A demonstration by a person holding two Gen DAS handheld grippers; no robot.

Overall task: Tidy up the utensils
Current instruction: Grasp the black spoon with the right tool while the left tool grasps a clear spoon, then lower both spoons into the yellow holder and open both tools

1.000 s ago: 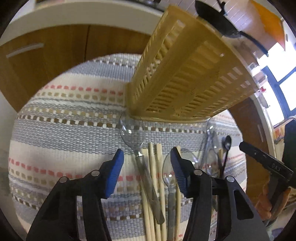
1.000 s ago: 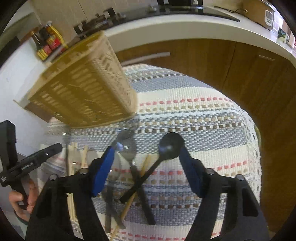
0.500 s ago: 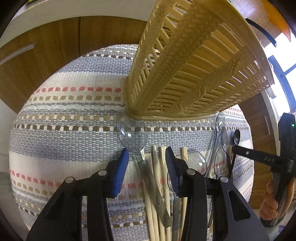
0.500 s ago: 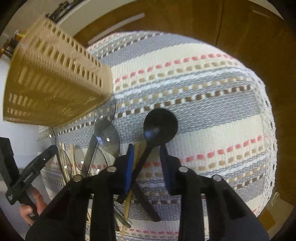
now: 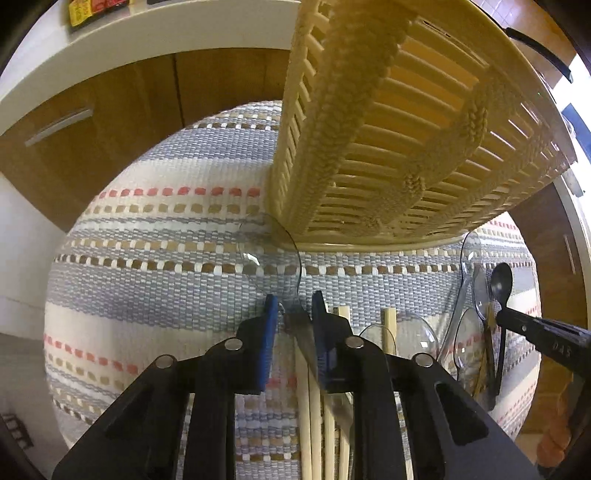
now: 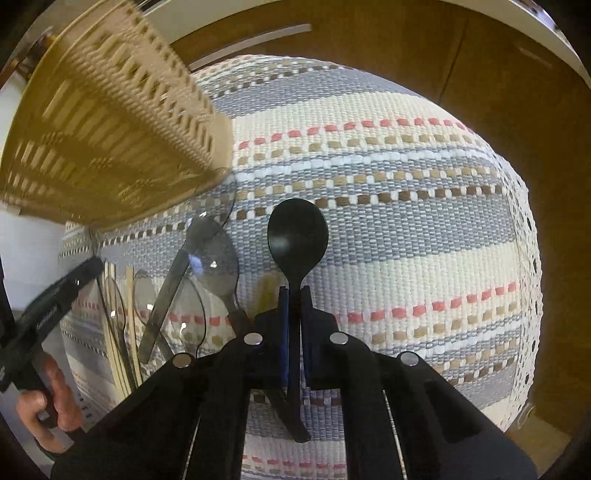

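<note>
On the striped woven mat [image 6: 406, 229] covering the surface, the right tongs [image 6: 294, 291] were clamped on the handle of a black spoon [image 6: 297, 230], its bowl pointing away from the camera. The left tongs [image 5: 293, 301] stood narrow around the neck of a clear plastic spoon [image 5: 271, 254] (bowl touching the base of the tan slatted basket [image 5: 406, 122]). Wooden chopsticks [image 5: 314, 424] and more clear spoons [image 6: 212, 254] lay between them.

Brown wooden cabinets [image 5: 122, 122] with metal handles [image 5: 57, 122] stand beyond, under a white countertop [image 5: 155, 29]; daylight at far right.
</note>
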